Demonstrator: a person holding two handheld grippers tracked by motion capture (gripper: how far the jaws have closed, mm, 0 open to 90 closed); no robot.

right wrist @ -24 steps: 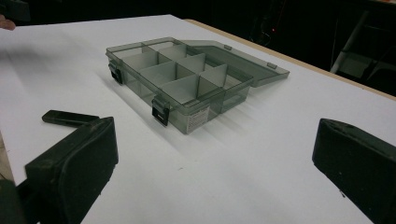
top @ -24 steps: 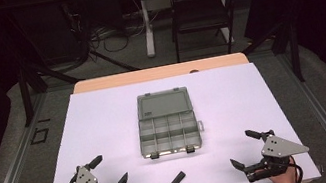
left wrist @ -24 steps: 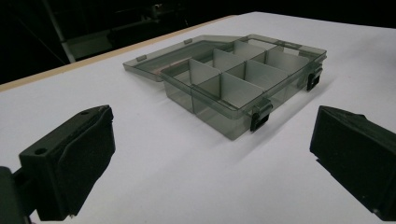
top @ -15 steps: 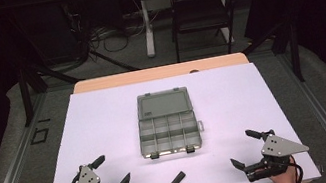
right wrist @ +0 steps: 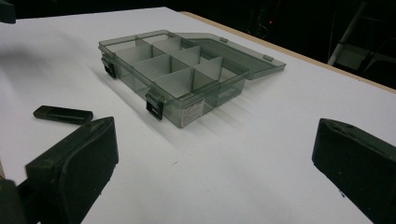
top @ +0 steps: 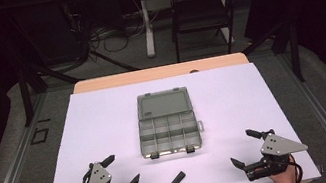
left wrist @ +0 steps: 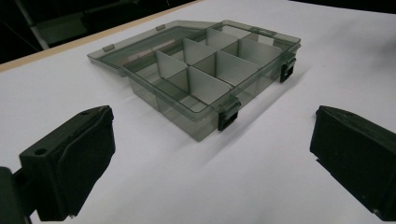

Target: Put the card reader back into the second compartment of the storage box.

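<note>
I hold my left gripper (top: 121, 171) and right gripper (top: 241, 149) low at the near corners of the white surface (top: 99, 118), jaws spread wide and empty, probably staged ready. Between them lies one small black stick (top: 177, 180). Just beyond sits one clear organizer box (top: 169, 132), lid folded flat, its eight compartments empty for loading.

Open smoky compartment box (top: 169, 130) (lid flat), black stick (top: 177, 180) nearby

The small black stick (top: 177, 180) near the table's front edge is too small to identify.
</note>
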